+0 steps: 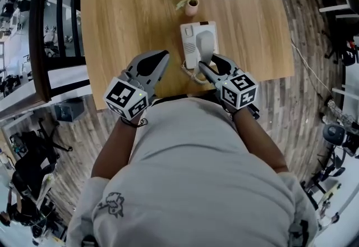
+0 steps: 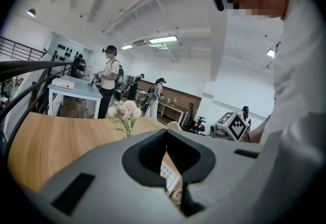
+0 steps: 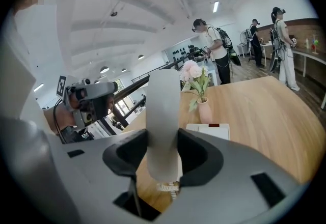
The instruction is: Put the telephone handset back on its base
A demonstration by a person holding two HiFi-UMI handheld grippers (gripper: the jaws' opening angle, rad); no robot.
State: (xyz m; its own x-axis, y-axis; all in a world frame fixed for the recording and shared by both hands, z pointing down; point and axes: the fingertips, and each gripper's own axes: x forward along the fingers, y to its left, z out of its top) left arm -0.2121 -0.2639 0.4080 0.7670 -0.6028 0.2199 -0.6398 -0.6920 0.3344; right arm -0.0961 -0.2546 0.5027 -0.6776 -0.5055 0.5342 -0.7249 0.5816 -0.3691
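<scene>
A pale grey telephone handset [image 1: 206, 44] is clamped at its near end between the jaws of my right gripper [image 1: 209, 64], which is shut on it. In the right gripper view the handset [image 3: 163, 116] sticks out straight ahead of the right gripper [image 3: 163, 147]. In the head view it lies over the right half of the white base [image 1: 189, 35]; whether it touches the base I cannot tell. The base [image 3: 209, 130] shows beyond the jaws. A coiled cord [image 1: 191, 74] hangs at the base's near edge. My left gripper [image 1: 161, 58] hovers left of the base, jaws together and empty.
A pink vase of flowers [image 1: 191, 3] stands just behind the base on the wooden table [image 1: 123, 10]. A dark railing [image 1: 56, 10] runs along the table's left side. Several people stand at other tables far back in the room.
</scene>
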